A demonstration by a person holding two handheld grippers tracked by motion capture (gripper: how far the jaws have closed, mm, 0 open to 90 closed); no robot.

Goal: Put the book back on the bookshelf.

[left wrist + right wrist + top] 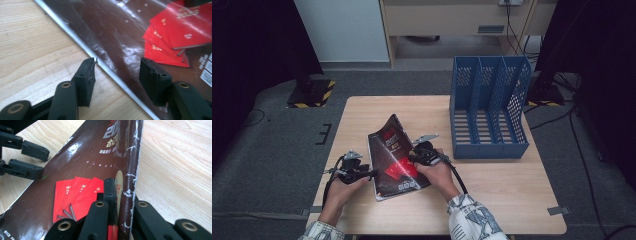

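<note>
in the high view the magazine (395, 159) lies tilted on the table (492, 195), its near right edge raised by the right gripper (422, 150), while the left gripper (362, 173) sits at its left edge; the blue file rack (488, 112) stands well beyond the right gripper. in the left gripper view the jaws are spread, straddling the white edge of the magazine (120, 37) without pinching it. in the right gripper view the jaws are pressed together on the magazine (100, 170) spine, which rises straight ahead between them. the glossy cover looks slippery, so i judge the thin spine could slide out or the pages fan open if the lift starts before the left jaws close.
</note>
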